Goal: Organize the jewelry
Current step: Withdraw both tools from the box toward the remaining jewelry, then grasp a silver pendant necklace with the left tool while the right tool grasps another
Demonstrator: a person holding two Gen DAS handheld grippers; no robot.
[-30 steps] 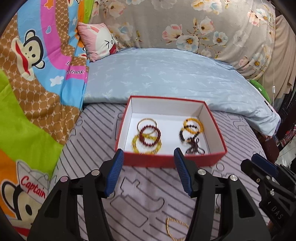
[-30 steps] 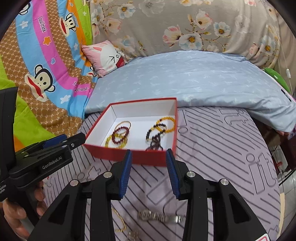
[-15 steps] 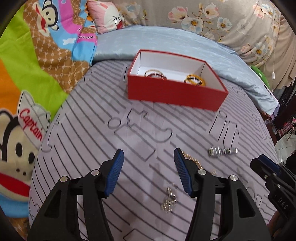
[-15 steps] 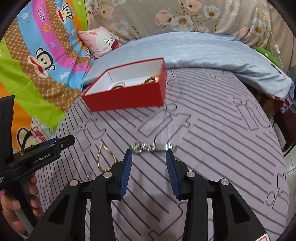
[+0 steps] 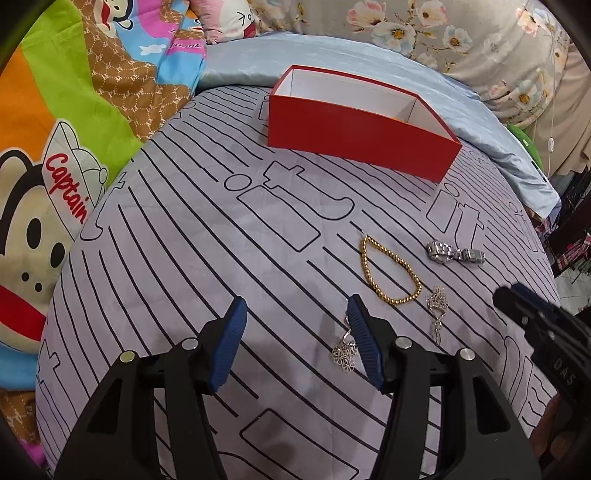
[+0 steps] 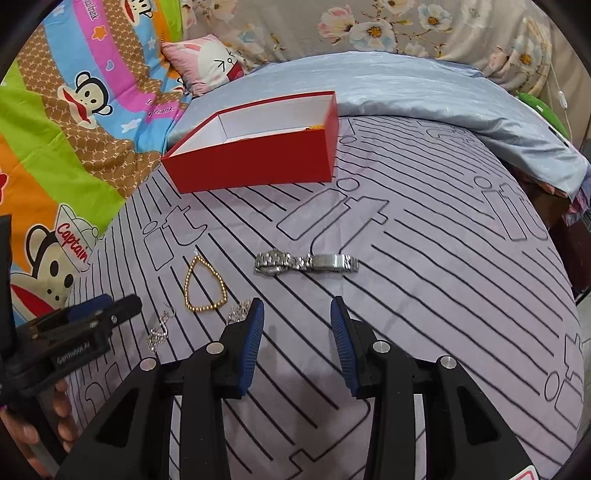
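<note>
A red box point(image 5: 360, 138) point(image 6: 255, 162) with white inside stands at the far side of the lilac striped bed sheet. On the sheet lie a gold bead bracelet point(image 5: 388, 271) point(image 6: 205, 284), a silver watch point(image 5: 454, 253) point(image 6: 306, 262) and two silver flower earrings, one point(image 5: 343, 354) point(image 6: 159, 332) beside my left gripper's right finger, one point(image 5: 436, 304) right of the bracelet. My left gripper point(image 5: 295, 339) is open and empty, low over the sheet. My right gripper point(image 6: 297, 343) is open and empty, just short of the watch.
A pale blue pillow point(image 6: 406, 85) lies behind the box. A colourful monkey-print blanket point(image 5: 66, 122) covers the left side. A pink rabbit cushion point(image 6: 207, 64) and floral fabric point(image 5: 461, 33) are at the back. The bed's edge drops off at the right.
Both grippers have drawn back from the box and dropped lower toward the loose jewelry. The box now looks farther away and its contents are hidden by its wall. Both stay open.
</note>
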